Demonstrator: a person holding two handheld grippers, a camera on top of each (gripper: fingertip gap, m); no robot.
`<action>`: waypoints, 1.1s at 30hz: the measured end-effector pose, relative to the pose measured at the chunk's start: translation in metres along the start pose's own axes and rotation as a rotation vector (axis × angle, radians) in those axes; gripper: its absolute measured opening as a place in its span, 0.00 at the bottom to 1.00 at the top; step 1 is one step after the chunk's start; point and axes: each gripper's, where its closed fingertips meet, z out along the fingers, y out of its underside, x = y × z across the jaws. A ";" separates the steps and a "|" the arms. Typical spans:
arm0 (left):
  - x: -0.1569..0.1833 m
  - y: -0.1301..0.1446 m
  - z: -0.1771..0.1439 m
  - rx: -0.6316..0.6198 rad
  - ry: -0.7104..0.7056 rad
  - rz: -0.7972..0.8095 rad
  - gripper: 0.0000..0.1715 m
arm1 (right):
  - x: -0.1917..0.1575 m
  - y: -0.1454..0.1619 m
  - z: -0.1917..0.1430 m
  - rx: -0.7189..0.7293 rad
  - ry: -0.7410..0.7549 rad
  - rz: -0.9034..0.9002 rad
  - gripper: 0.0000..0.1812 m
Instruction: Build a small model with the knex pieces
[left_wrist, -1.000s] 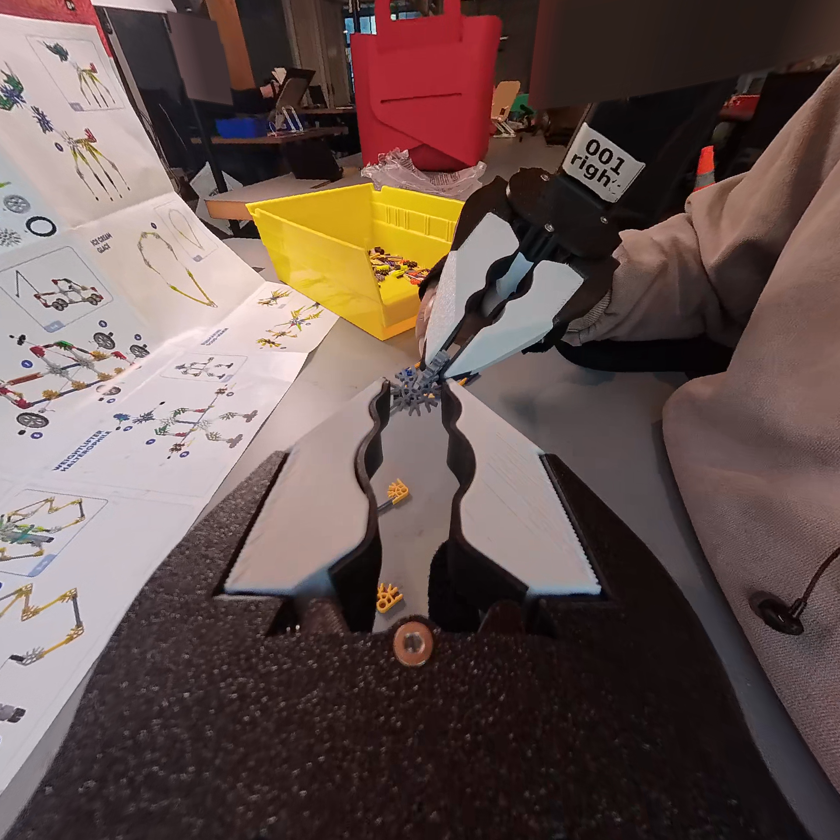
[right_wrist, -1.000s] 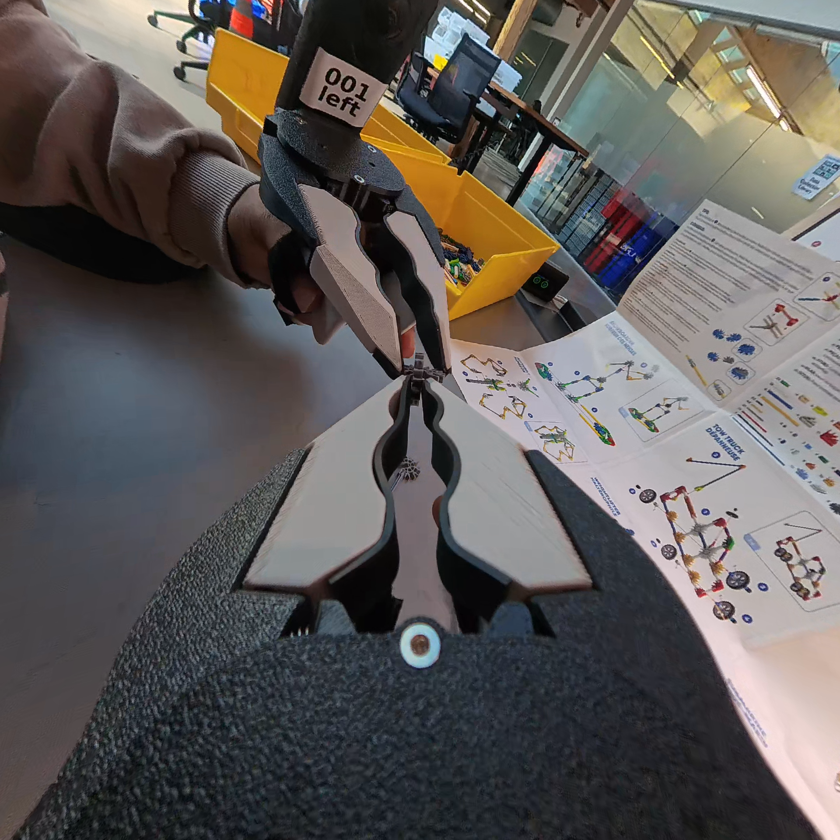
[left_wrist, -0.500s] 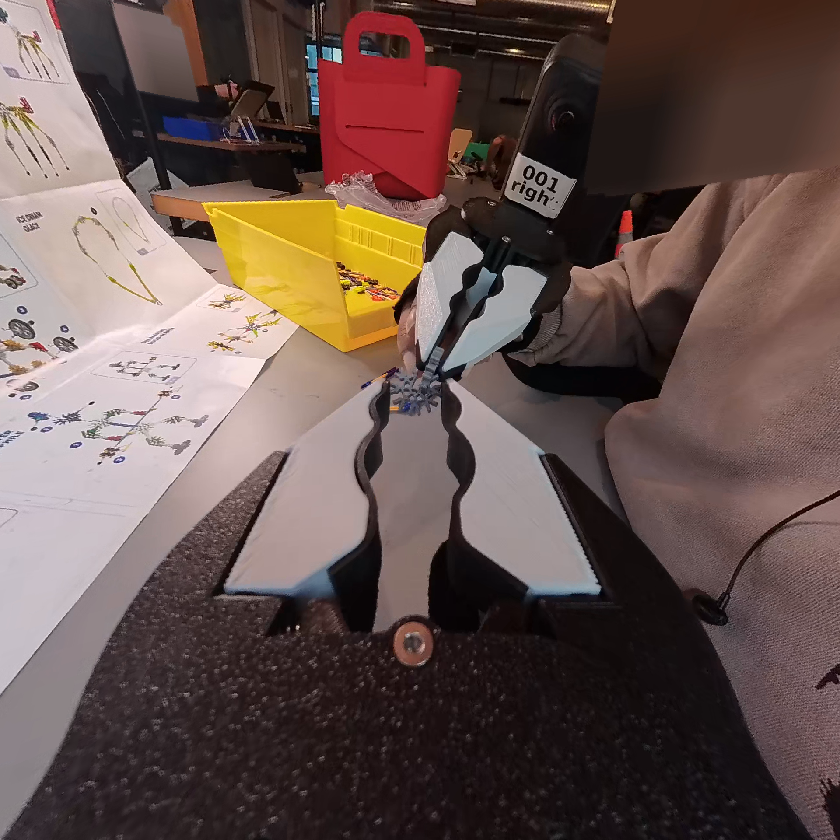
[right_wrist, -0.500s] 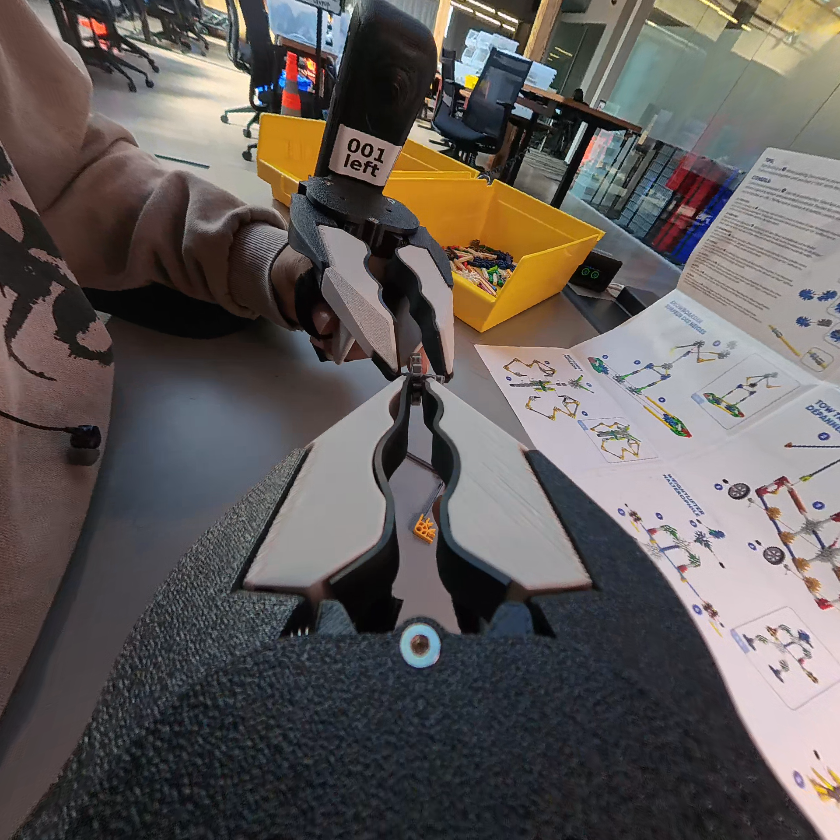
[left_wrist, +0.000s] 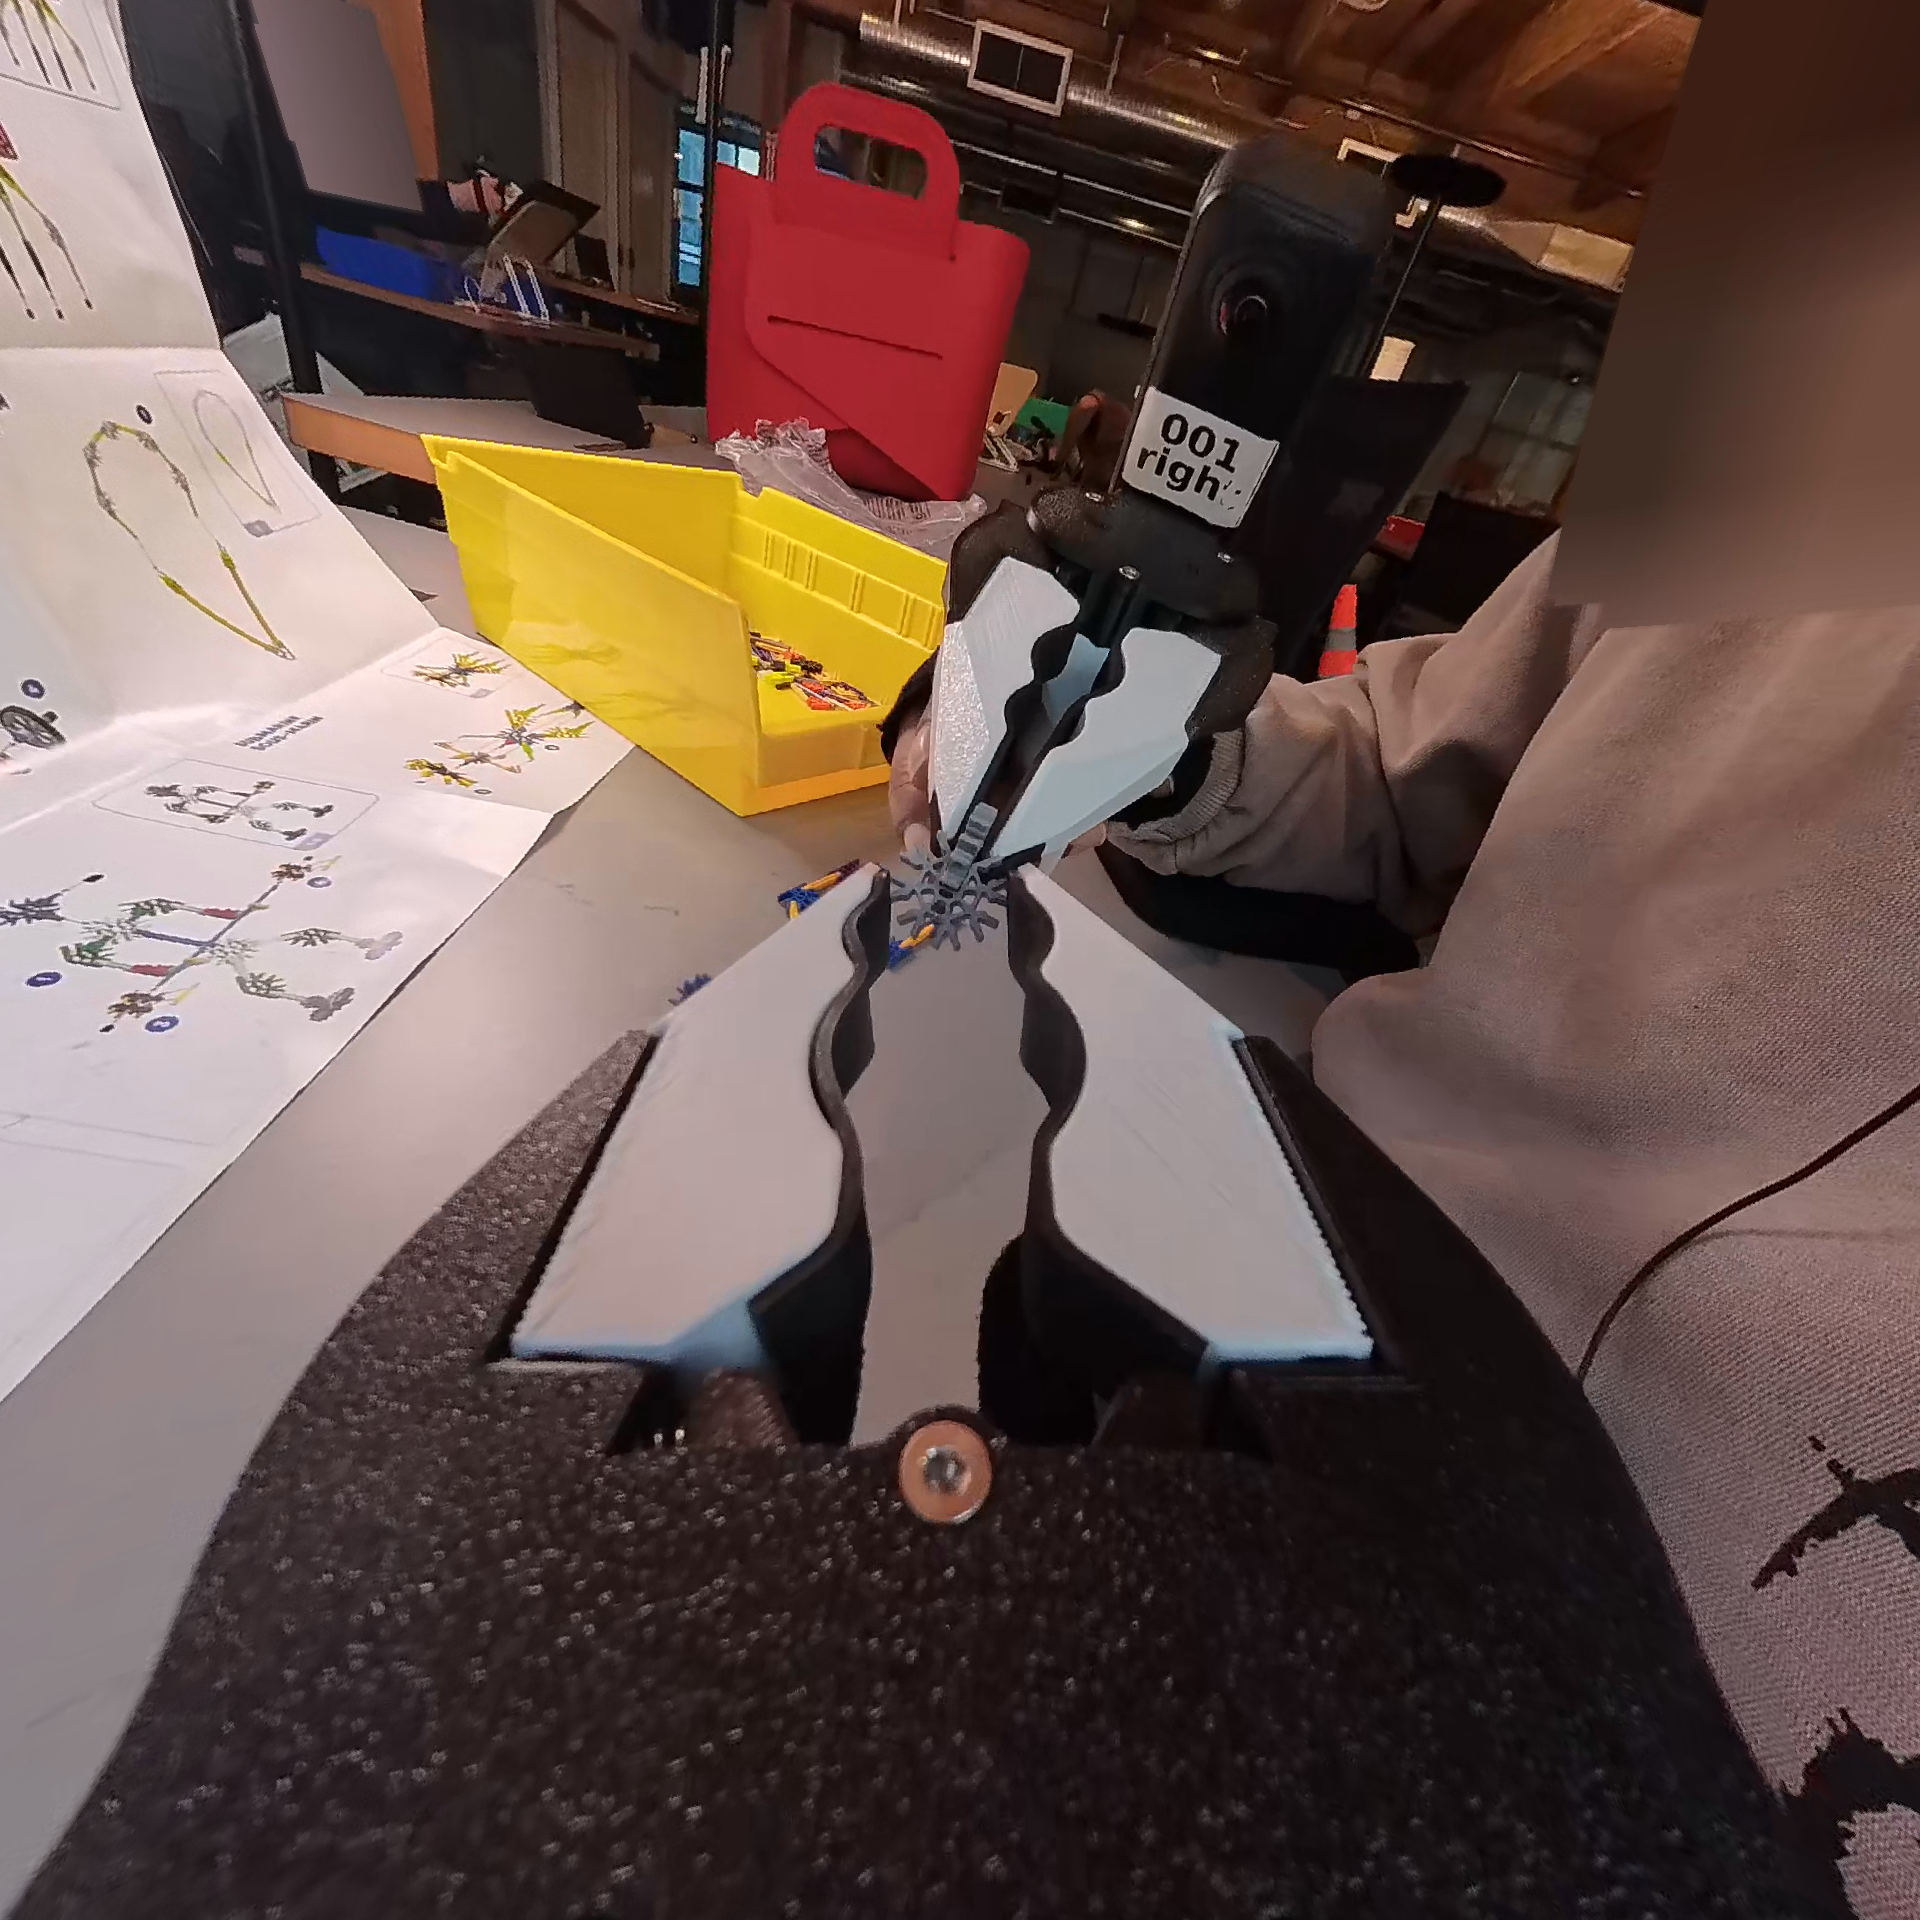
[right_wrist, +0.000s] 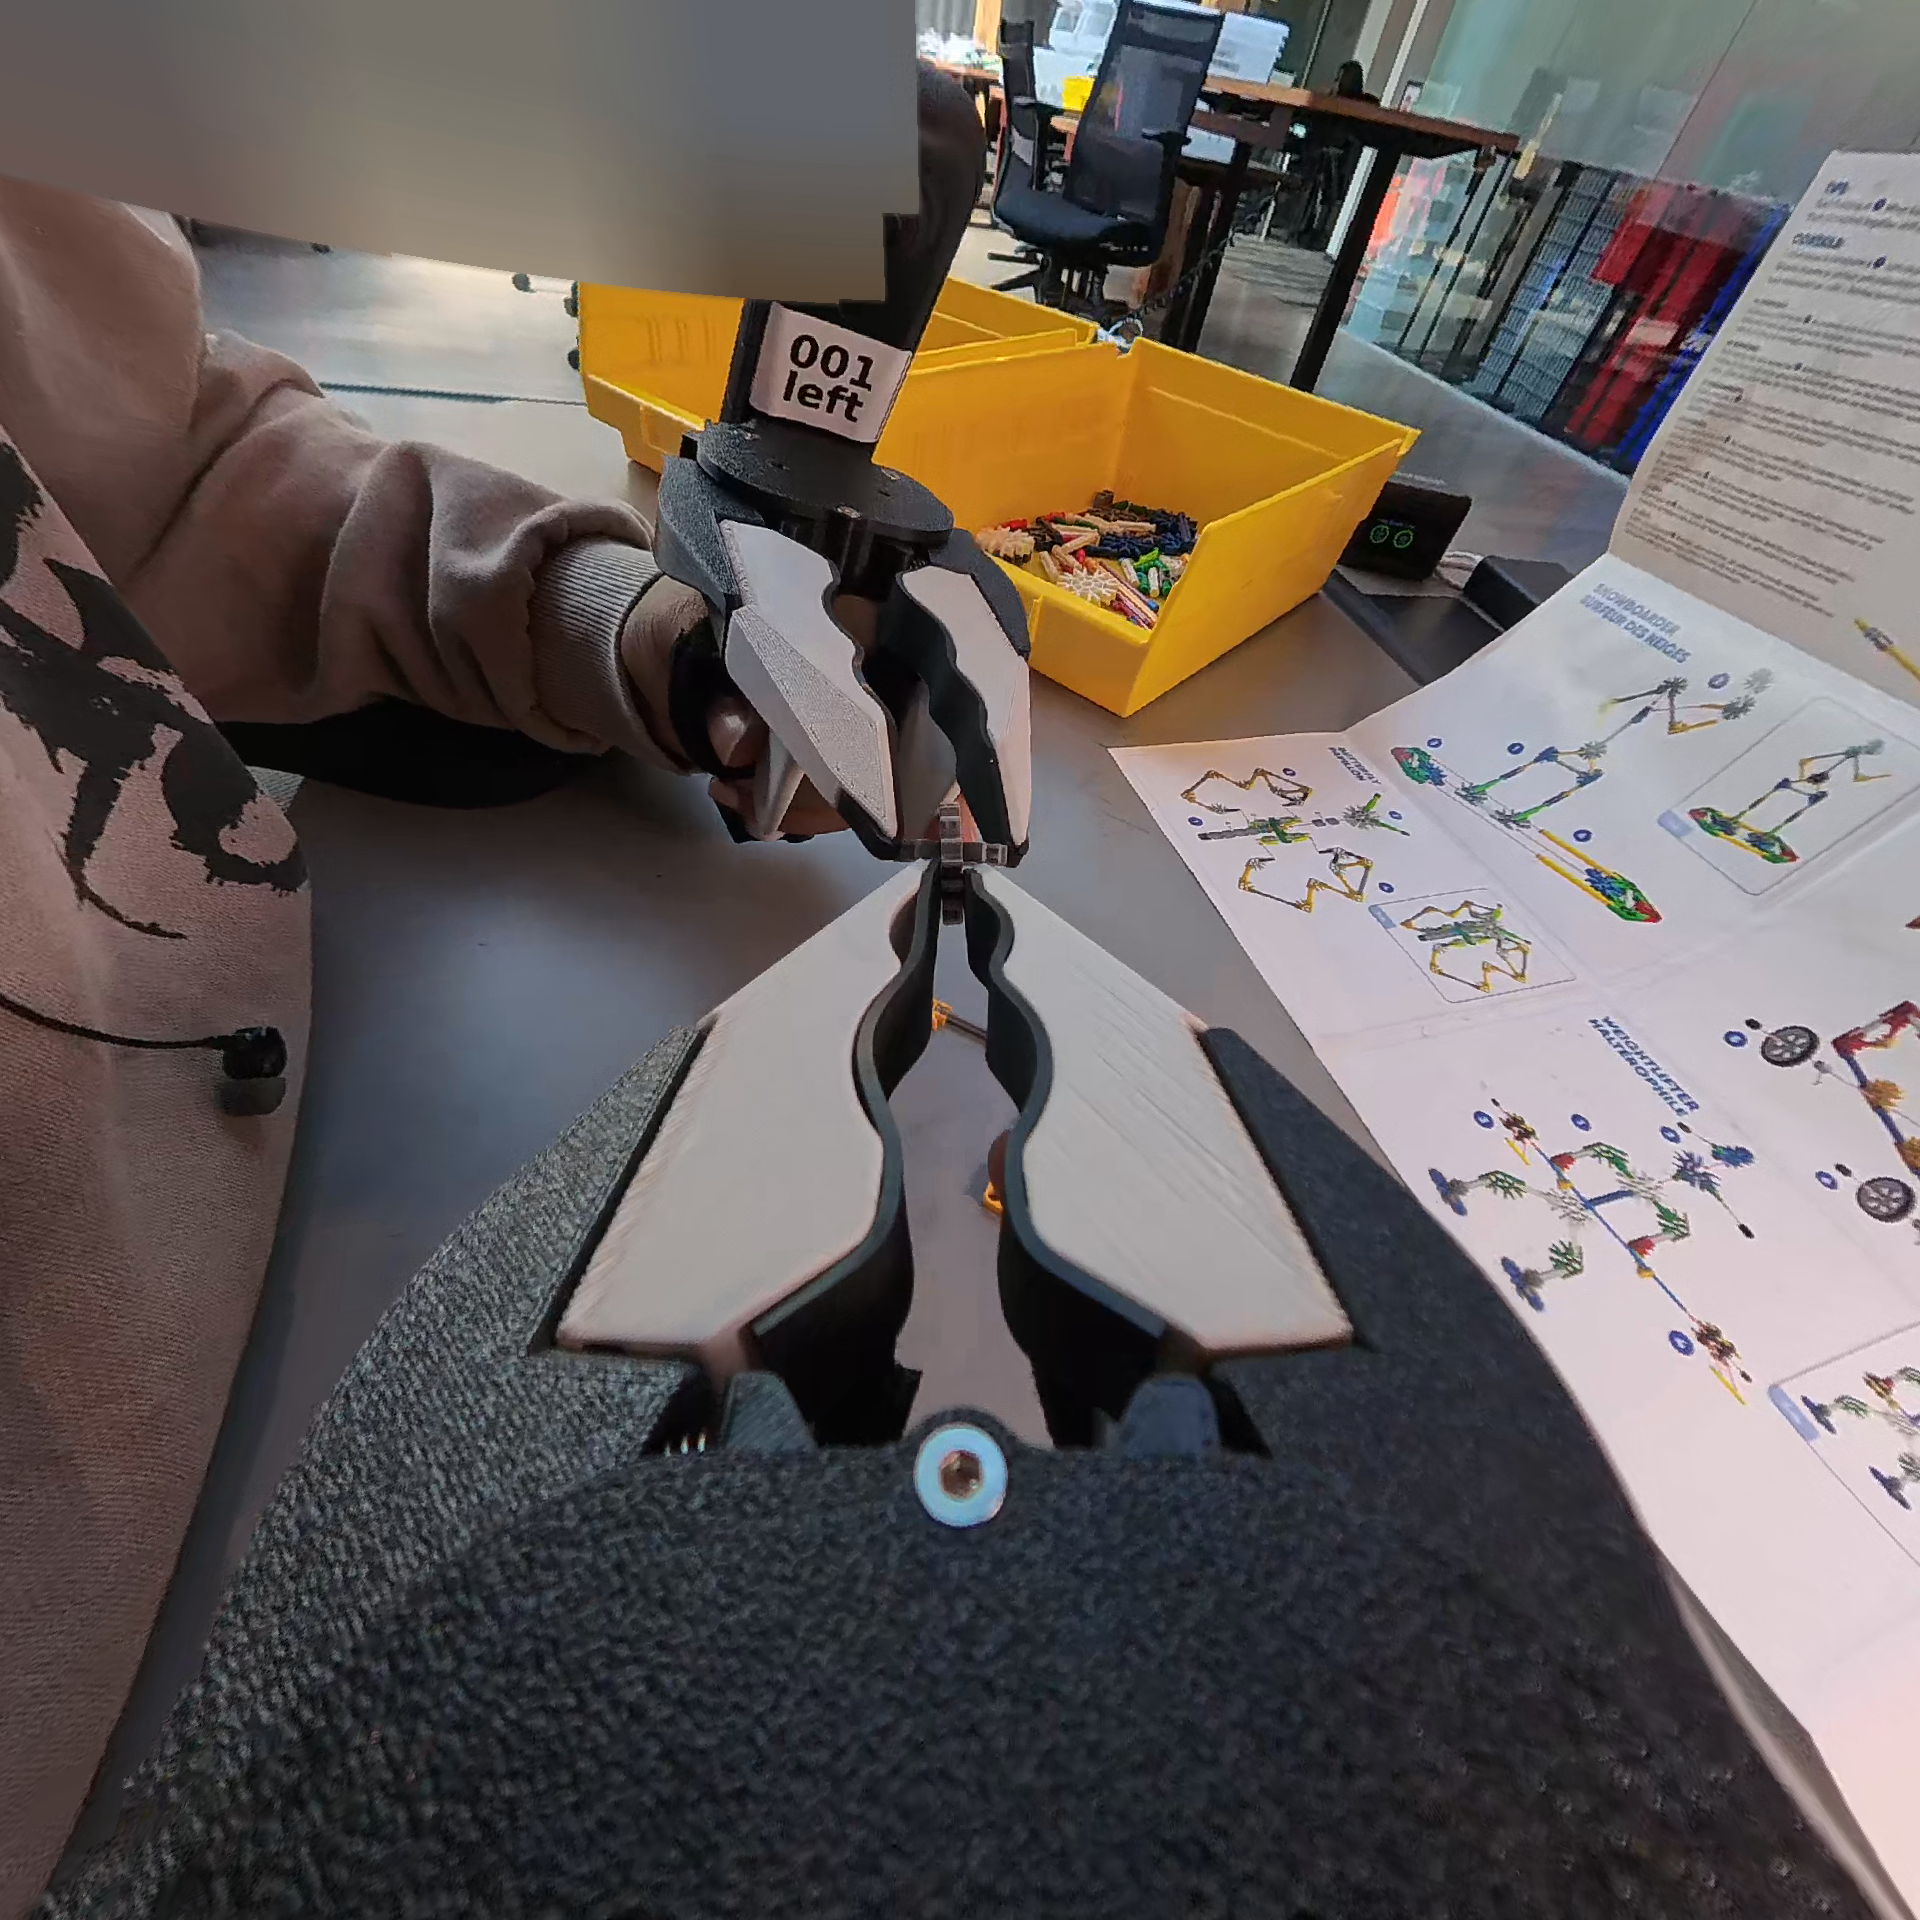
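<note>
In the left wrist view, the left tool (left_wrist: 951, 902) grips a small grey snowflake-shaped plastic connector (left_wrist: 948, 900) between its tips, at the centre of the frame above the grey counter (left_wrist: 644, 894). The right tool (left_wrist: 979, 831) comes down from the upper right, its two pale fingers closed on a short grey ribbed rod (left_wrist: 974, 826) whose lower end touches the connector.

In the right wrist view, the right tool (right_wrist: 951, 883) pinches the rod (right_wrist: 950, 896) at frame centre, and the left tool (right_wrist: 956, 850) reaches in from the upper left with the connector (right_wrist: 958, 852) seen edge-on between its tips.

A yellow plastic bin (left_wrist: 665, 603) holding mixed coloured construction pieces (right_wrist: 1101, 556) sits on the counter behind the tools. A red bag with a handle (left_wrist: 857, 312) stands beyond it. A large white printed instruction sheet (left_wrist: 208, 831) lies at the left of the left view. A few loose blue and yellow pieces (left_wrist: 816, 891) lie on the counter just beside the left tool's tip. A beige sleeve (left_wrist: 1403, 769) fills the right side.
</note>
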 end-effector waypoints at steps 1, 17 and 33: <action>-0.001 0.000 0.000 0.002 0.002 -0.013 0.13 | 0.001 0.000 0.000 -0.009 0.000 0.011 0.02; -0.006 -0.004 0.000 0.051 0.030 -0.180 0.13 | 0.008 -0.004 0.001 0.008 0.035 0.057 0.01; 0.005 -0.009 -0.001 0.089 0.114 -0.259 0.12 | -0.001 -0.013 -0.001 0.067 -0.034 0.038 0.01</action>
